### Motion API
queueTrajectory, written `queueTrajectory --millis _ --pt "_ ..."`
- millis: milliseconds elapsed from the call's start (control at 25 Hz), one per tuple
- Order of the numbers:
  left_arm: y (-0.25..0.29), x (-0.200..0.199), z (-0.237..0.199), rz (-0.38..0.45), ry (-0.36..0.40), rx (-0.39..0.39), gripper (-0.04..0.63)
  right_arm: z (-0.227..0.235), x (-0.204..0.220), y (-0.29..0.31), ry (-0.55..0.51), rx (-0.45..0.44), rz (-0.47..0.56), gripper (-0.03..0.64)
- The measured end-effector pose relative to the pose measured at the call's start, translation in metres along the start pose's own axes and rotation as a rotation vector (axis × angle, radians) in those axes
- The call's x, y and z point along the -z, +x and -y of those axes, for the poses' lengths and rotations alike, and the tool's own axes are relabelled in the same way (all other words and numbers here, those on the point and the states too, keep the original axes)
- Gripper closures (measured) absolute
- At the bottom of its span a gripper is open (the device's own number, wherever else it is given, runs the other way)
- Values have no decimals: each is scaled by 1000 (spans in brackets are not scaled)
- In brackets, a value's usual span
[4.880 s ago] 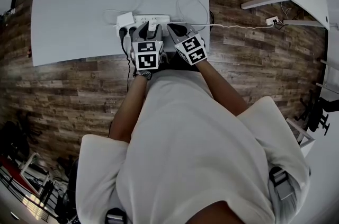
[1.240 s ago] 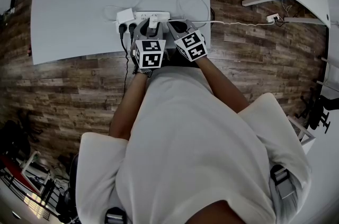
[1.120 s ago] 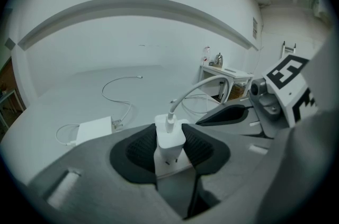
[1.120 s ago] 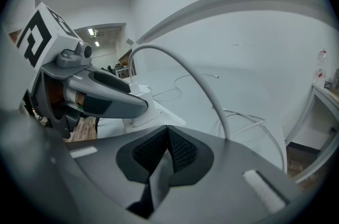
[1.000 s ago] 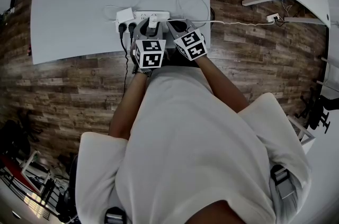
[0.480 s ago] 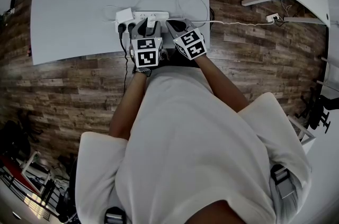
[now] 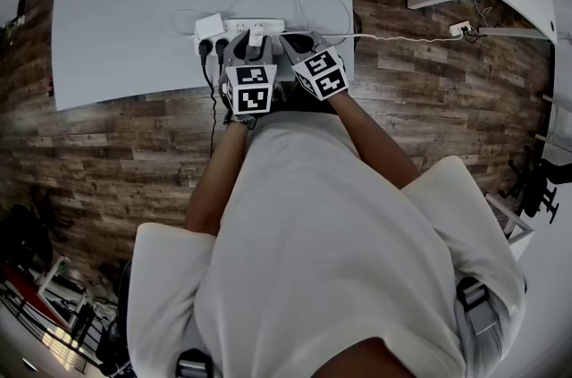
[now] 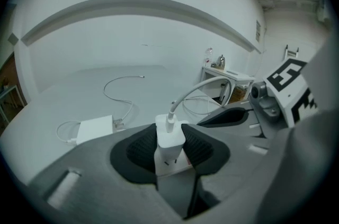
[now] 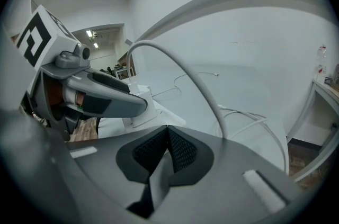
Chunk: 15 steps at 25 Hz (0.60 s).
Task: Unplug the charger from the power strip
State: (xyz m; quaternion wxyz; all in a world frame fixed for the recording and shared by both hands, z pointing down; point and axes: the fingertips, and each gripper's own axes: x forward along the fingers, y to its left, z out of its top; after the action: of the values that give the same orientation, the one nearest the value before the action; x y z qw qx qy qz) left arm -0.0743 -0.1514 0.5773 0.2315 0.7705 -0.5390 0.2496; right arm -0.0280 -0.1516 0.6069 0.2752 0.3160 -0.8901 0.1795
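Observation:
A small white charger (image 8: 169, 135) stands upright between the dark pads of my left gripper (image 8: 169, 149), which is shut on its two sides. Its white cable (image 8: 196, 91) arcs up and off to the right. Right under it lies a strip of the white power strip (image 8: 183, 164) with two small dark marks; whether the plug is seated I cannot tell. In the head view the charger (image 7: 256, 35) sits on the power strip (image 7: 234, 28) near the table's front edge. My right gripper (image 9: 167, 135) is shut with nothing between its pads, just right of the charger (image 7: 295, 41).
A larger white adapter (image 7: 209, 24) occupies the strip's left end, with a thin looped cable behind it. Black plugs (image 7: 204, 50) hang off the table (image 7: 134, 1) edge. A white cord (image 7: 393, 39) runs right across the wooden floor.
Both grippers and the charger sit slightly farther up the picture than several seconds ago. Over the last second nothing has visibly moved.

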Motion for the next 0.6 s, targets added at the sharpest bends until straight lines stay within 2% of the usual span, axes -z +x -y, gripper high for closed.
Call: queueTrajectory --millis 80,200,480,600 --pt "0 -1 1 1 32 -3 443 0 0 1 1 1 -1 614" --pt "0 0 2 2 34 -3 443 0 0 -1 0 3 -1 614" --pt "-2 1 -3 10 -92 27 445 -1 0 0 0 5 0 614" --pt "-2 0 -2 10 -39 16 445 -1 0 0 2 6 1 614"
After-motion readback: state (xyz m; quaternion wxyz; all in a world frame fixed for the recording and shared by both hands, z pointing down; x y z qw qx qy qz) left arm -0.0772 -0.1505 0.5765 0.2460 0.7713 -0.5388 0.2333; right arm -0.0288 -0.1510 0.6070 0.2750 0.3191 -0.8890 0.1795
